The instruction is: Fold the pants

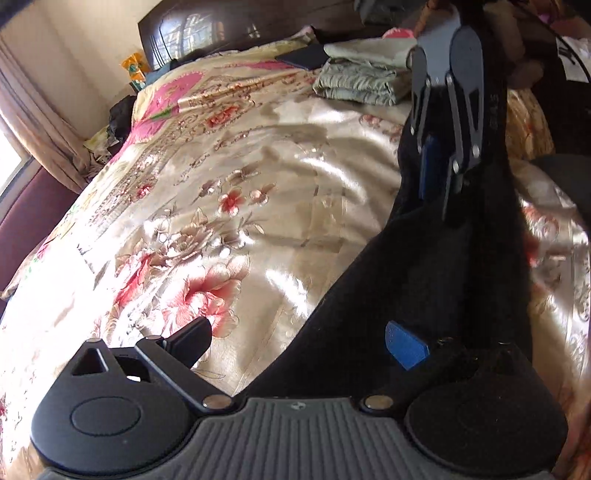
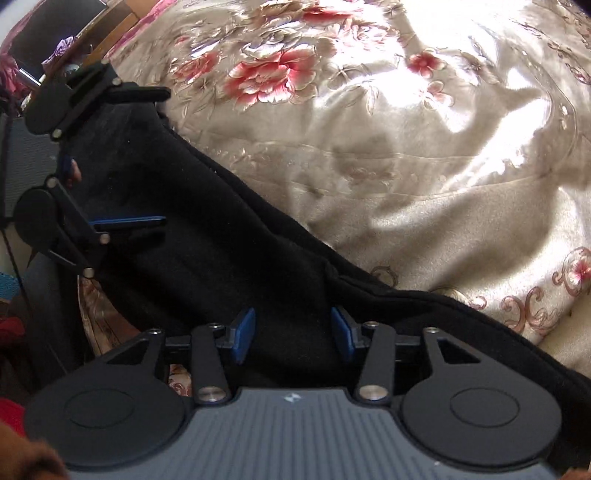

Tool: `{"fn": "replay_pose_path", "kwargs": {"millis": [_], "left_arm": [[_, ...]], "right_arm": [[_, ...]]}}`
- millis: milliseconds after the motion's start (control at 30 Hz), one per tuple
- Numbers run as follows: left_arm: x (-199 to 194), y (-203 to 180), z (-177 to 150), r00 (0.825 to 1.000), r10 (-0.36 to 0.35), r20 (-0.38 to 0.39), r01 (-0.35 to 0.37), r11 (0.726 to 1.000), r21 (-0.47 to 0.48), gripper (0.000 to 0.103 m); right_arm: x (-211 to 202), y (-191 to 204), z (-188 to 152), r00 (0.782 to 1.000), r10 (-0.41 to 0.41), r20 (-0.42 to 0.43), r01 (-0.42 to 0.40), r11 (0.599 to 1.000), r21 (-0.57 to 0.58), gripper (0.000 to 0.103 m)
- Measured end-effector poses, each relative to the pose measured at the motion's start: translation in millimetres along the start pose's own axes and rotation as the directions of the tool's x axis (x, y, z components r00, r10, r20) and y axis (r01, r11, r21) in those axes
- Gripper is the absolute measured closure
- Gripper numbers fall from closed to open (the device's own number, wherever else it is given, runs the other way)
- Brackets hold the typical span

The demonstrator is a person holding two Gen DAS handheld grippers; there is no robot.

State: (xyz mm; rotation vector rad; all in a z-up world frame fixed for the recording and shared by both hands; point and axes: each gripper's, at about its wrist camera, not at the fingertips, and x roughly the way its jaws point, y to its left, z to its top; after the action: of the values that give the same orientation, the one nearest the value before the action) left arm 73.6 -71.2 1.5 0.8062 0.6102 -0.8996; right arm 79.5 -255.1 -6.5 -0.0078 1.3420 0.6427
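Two hand-held grippers, left (image 1: pixel 295 339) and right (image 2: pixel 293 334), both spread apart, over black pants (image 2: pixel 221 258) on a floral bedspread (image 1: pixel 221 184).

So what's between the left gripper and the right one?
Only the black pants, running from left gripper to right gripper; the right wrist view shows it.

Wide open stretch of floral bedspread (image 1: pixel 207 177) across the middle and left of the bed, nothing lying on it. Black pants (image 1: pixel 424 266) drape along the right side, from the left gripper (image 1: pixel 295 338) up to the right gripper (image 1: pixel 439 173), blocking that lane. Stack of folded clothes (image 1: pixel 362 79) sits at the far end, near the dark headboard (image 1: pixel 207 26). Curtain (image 1: pixel 40 122) and a clutter pile (image 1: pixel 118 118) close off the left edge. In the right wrist view, bedspread beyond the pants is bare.
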Motion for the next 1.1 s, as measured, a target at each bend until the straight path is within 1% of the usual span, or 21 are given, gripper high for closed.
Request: {"fn": "replay_pose_path", "kwargs": {"millis": [100, 167, 233, 267, 300, 333, 367, 433, 500, 533, 567, 633, 700, 800, 867, 900, 967, 1000, 1033, 1067, 1100], "left_arm": [[4, 0, -4, 1.000, -0.001, -0.030, 0.001, 1.000, -0.005, 0.000], [5, 1, -8, 0.998, 0.051, -0.040, -0.051, 0.999, -0.013, 0.000], [6, 5, -14, 0.995, 0.087, -0.054, -0.089, 0.995, -0.034, 0.000], [8, 10, -17, 0.993, 0.094, -0.066, -0.099, 0.993, -0.069, 0.000], [9, 14, -21, 0.992, 0.101, -0.077, -0.109, 0.989, -0.104, 0.000], [10, 17, -24, 0.991, 0.107, -0.085, -0.118, 0.983, -0.139, 0.000], [10, 18, -27, 0.990, 0.112, -0.089, -0.125, 0.979, -0.164, 0.000], [8, 15, -27, 0.986, 0.141, -0.090, -0.155, 0.971, -0.181, 0.000], [4, 9, -23, 0.980, 0.179, -0.090, -0.192, 0.967, -0.166, 0.000], [0, 4, -20, 0.977, 0.197, -0.083, -0.208, 0.965, -0.157, 0.000], [-5, 0, -17, 0.976, 0.203, -0.076, -0.212, 0.965, -0.154, 0.000], [-14, -8, -10, 0.980, 0.191, -0.047, -0.196, 0.967, -0.161, 0.000], [-20, -18, -5, 0.982, 0.189, -0.032, -0.191, 0.968, -0.164, 0.000], [-20, -34, 1, 0.980, 0.196, -0.030, -0.198, 0.966, -0.167, 0.000], [-19, -42, 4, 0.980, 0.196, -0.036, -0.200, 0.965, -0.172, 0.000], [-20, -46, 6, 0.979, 0.199, -0.044, -0.204, 0.964, -0.172, 0.000], [-22, -52, 8, 0.976, 0.209, -0.056, -0.216, 0.963, -0.163, 0.000], [-23, -54, 9, 0.975, 0.213, -0.057, -0.219, 0.963, -0.157, 0.000], [-24, -56, 9, 0.974, 0.217, -0.061, -0.224, 0.963, -0.153, 0.000], [-25, -58, 10, 0.973, 0.219, -0.066, -0.227, 0.963, -0.148, 0.000], [-24, -60, 11, 0.972, 0.223, -0.072, -0.231, 0.963, -0.139, 0.000]], "right_arm": [[-5, -7, 13, 0.998, 0.057, 0.038, -0.058, 0.998, 0.034, 0.056], [-11, -7, 19, 0.996, 0.036, 0.080, -0.037, 0.999, 0.008, 0.056], [-16, -10, 21, 0.994, -0.047, 0.100, 0.046, 0.999, 0.012, 0.056], [-16, -13, 18, 0.990, -0.110, 0.089, 0.108, 0.994, 0.023, 0.058], [-15, -16, 13, 0.979, -0.192, 0.074, 0.190, 0.981, 0.031, 0.058], [-16, -20, 3, 0.958, -0.279, 0.068, 0.276, 0.960, 0.053, 0.058], [-21, -26, -8, 0.949, -0.306, 0.080, 0.298, 0.950, 0.097, 0.060], [-40, -38, -29, 0.945, -0.298, 0.134, 0.267, 0.941, 0.207, 0.063], [-57, -43, -46, 0.911, -0.374, 0.175, 0.310, 0.899, 0.310, 0.061], [-67, -44, -55, 0.894, -0.401, 0.198, 0.317, 0.881, 0.350, 0.057], [-79, -46, -68, 0.871, -0.432, 0.232, 0.315, 0.856, 0.411, 0.057], [-101, -55, -98, 0.845, -0.454, 0.284, 0.252, 0.805, 0.537, 0.057], [-111, -64, -127, 0.823, -0.483, 0.298, 0.201, 0.739, 0.642, 0.057], [-114, -77, -170, 0.808, -0.508, 0.299, 0.136, 0.654, 0.744, 0.058], [-113, -80, -187, 0.795, -0.497, 0.348, 0.064, 0.639, 0.766, 0.060], [-115, -80, -195, 0.776, -0.499, 0.385, 0.013, 0.623, 0.782, 0.060], [-118, -77, -206, 0.741, -0.514, 0.433, -0.033, 0.616, 0.787, 0.058], [-121, -74, -210, 0.716, -0.532, 0.453, -0.034, 0.621, 0.783, 0.057], [-123, -72, -212, 0.702, -0.546, 0.457, -0.019, 0.626, 0.779, 0.056], [-121, -71, -212, 0.697, -0.560, 0.447, 0.009, 0.631, 0.776, 0.053], [-118, -73, -210, 0.700, -0.566, 0.437, 0.028, 0.633, 0.774, 0.052]]}}
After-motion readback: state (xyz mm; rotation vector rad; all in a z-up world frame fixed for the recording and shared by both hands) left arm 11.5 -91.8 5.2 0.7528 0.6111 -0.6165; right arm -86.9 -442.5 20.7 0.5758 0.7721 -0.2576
